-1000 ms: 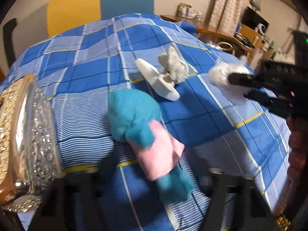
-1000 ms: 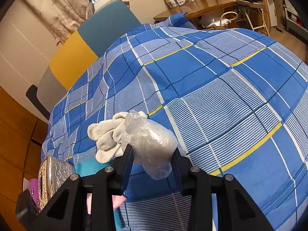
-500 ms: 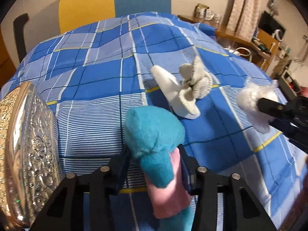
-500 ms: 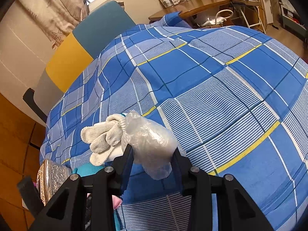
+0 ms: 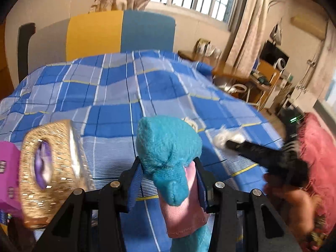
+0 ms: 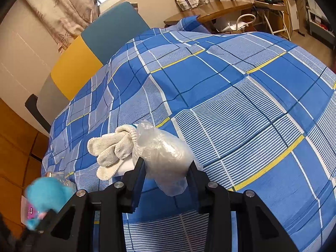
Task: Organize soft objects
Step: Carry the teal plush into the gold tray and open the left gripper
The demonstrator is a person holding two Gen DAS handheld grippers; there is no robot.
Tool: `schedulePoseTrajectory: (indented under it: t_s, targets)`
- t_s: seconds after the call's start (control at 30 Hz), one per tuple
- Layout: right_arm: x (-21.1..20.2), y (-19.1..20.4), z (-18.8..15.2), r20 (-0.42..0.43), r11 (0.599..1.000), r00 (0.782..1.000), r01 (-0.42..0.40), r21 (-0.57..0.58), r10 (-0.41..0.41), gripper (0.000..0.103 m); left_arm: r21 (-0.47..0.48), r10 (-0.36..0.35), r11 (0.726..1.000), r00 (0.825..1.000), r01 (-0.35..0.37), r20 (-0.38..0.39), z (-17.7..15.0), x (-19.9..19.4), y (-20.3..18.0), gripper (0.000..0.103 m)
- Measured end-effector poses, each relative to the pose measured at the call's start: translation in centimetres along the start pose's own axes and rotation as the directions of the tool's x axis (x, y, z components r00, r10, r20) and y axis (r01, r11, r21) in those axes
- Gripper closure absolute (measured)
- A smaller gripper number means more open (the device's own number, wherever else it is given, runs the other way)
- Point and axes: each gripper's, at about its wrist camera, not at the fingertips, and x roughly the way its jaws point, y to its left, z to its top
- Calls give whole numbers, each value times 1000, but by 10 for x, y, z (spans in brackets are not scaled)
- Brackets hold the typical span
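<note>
My left gripper (image 5: 167, 172) is shut on a teal and pink plush toy (image 5: 168, 149), held up above the blue checked bedspread (image 5: 117, 96); the toy also shows in the right wrist view (image 6: 46, 193) at the lower left. My right gripper (image 6: 166, 168) is shut on a crumpled clear plastic bag (image 6: 163, 157), a little above the bed. A cream knit glove (image 6: 111, 149) lies on a white object just left of the bag. The right gripper (image 5: 229, 143) with the bag shows blurred at the right of the left wrist view.
A gold glittery box (image 5: 50, 172) stands at the left, next to a pink box (image 5: 7, 174). A yellow and blue headboard (image 5: 119, 33) is behind the bed. A wooden desk with clutter (image 6: 210, 10) is at the far right. A pink fluffy sleeve (image 5: 315, 151) is at the right edge.
My left gripper closed on the plush toy and lifted it off the bed, tilting upward. My right gripper kept its hold on the bag and shifted slightly.
</note>
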Motion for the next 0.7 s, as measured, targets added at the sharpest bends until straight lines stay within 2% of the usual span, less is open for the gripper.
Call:
schedulePoseTrajectory:
  t_s: [0.2, 0.37, 0.57, 0.7]
  targets:
    - [0, 3, -1, 3, 1000, 1000, -7, -25, 7, 66, -2, -21, 1000, 996, 22, 90, 10, -69, 26, 57]
    - [0, 3, -2, 12, 999, 1000, 11, -34, -11, 66, -33, 2, 999, 989, 3, 145, 13, -121, 65, 57]
    - [-3, 3, -3, 25, 998, 999, 34, -44, -33, 66, -50, 76, 996, 977, -68, 201, 8, -184, 121, 57]
    - [-5, 3, -3, 36, 998, 999, 42, -46, -41, 66, -78, 152, 987, 963, -138, 220, -5, -221, 166, 56]
